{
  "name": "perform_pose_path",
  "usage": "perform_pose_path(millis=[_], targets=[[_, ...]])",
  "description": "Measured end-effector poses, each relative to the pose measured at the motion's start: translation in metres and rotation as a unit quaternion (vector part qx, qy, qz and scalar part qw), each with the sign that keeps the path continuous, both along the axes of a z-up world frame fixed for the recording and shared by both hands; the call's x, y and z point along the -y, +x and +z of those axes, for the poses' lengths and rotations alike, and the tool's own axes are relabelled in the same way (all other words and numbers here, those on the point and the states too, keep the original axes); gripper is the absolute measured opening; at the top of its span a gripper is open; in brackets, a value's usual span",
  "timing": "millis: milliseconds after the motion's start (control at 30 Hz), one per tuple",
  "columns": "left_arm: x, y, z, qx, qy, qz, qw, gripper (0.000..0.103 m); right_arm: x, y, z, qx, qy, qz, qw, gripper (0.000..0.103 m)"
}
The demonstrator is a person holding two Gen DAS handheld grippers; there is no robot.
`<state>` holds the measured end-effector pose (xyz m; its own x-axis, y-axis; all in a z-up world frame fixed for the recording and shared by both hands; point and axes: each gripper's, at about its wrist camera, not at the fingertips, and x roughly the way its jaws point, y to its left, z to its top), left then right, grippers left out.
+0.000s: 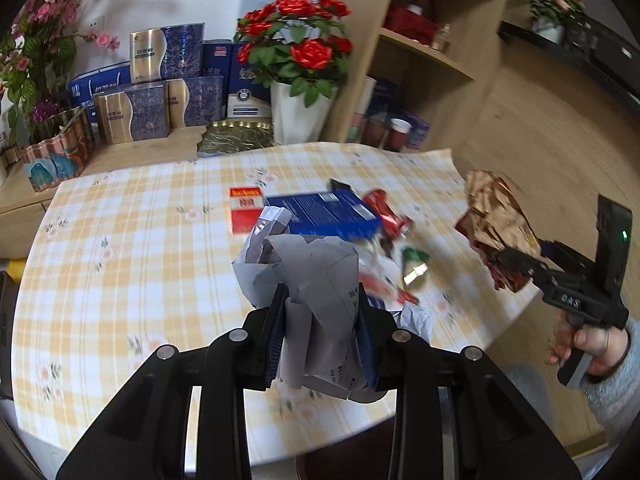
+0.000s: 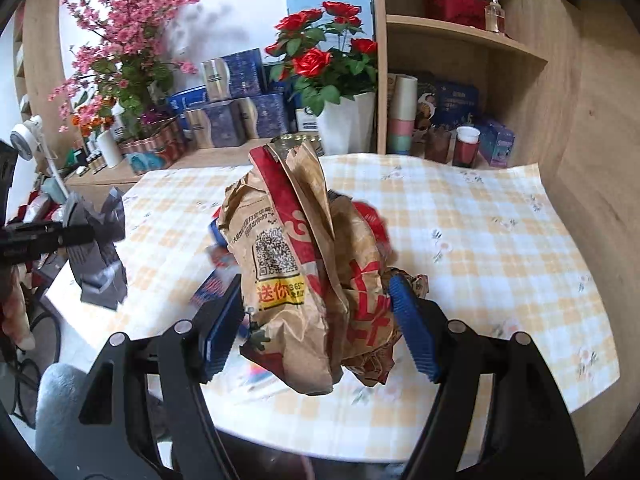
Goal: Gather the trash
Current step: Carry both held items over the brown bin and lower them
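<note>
Pinching crumpled grey paper [image 1: 316, 280], left tool [image 1: 322, 328] narrowly parted; right tool [image 2: 320, 320] seemingly clamps brown bag [image 2: 304, 264].

The left gripper [image 1: 322, 328] and right gripper [image 2: 320, 320] are each clamped on crumpled paper, both raised above the table [image 1: 120, 240].

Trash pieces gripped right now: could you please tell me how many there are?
2: crumpled grey paper in the left gripper, and a brown paper bag in the right gripper. More trash lies on the table.
</note>
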<state>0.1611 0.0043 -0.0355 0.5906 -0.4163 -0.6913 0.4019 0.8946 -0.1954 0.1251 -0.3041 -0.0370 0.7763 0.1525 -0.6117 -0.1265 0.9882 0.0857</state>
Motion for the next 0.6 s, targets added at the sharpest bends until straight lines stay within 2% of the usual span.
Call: perform_pose_path(millis=[367, 600], targets=[[-0.003, -0.090, -0.027, 0.012, 0.001, 0.000, 0.9999, 0.031, -0.018, -0.068, -0.034, -0.035, 0.026, 0.021, 0.999, 0.072], [-0.011, -0.120, -0.042, 0.012, -0.004, 0.013, 0.9998, 0.032, -0.035, -0.099, -0.063, -0.068, 0.025, 0.044, 0.996, 0.072]])
